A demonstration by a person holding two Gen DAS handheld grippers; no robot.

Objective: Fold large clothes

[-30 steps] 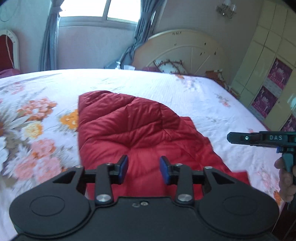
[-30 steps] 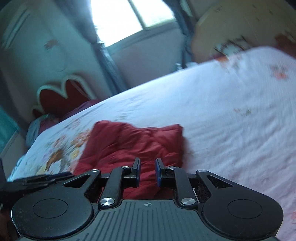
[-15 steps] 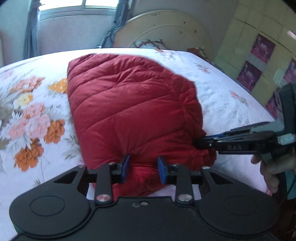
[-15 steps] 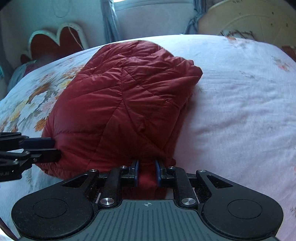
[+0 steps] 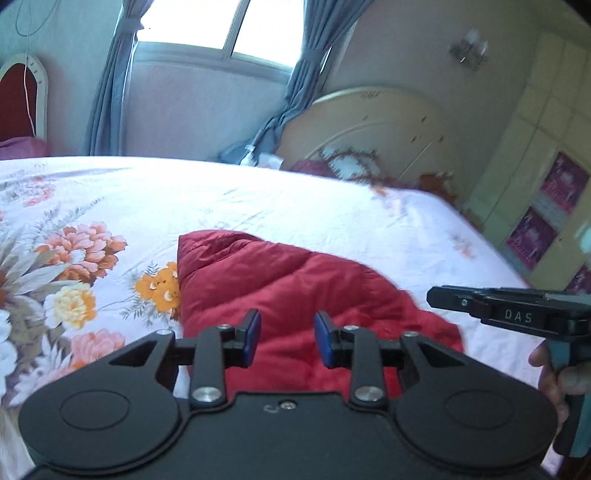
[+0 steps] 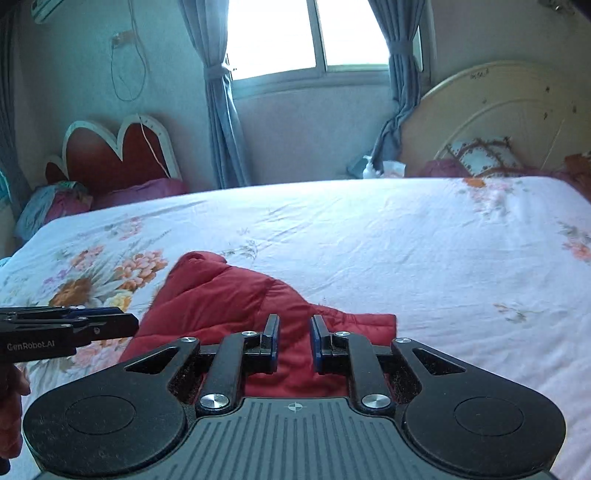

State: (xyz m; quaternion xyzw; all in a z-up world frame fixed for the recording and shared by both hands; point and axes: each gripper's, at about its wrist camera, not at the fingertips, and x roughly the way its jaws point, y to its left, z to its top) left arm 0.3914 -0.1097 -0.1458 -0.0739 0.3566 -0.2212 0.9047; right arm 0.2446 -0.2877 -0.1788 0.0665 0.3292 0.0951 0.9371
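On the near part of the bed [image 5: 295,199], toward its left side, I see the red padded jacket [image 5: 295,291] lying in a folded, puffed heap. Its long axis runs from a far-left corner beside the orange flower print to a near-right corner close to the bed's near edge; in the right wrist view the same jacket [image 6: 229,295] narrows to a rounded lump at its far-left end and squares off at the near right. The quilted seams cross it diagonally.

The bed carries a white sheet [image 6: 406,251] printed with big pink, orange and yellow flowers along its left side and small sprigs elsewhere. A cream curved headboard [image 5: 369,122] stands at the bed's far right, with a patterned pillow [image 6: 480,155] against it. Behind the far edge I see a bright window [image 6: 306,33] framed by tied blue-grey curtains [image 6: 221,110], and a red heart-shaped headboard [image 6: 118,151] in the far left of the room. Cream wardrobe doors [image 5: 546,177] with purple panels line the right wall.

My left claw [image 5: 286,339] hangs above the jacket's near part with its blue pads a moderate gap apart; nothing is pinched between them. My right claw [image 6: 293,343] has its pads set closer together, also with only air between them, hovering over the jacket's near-right corner. In the left wrist view the right claw's body juts in from the right, gripped by a hand [image 5: 554,376].
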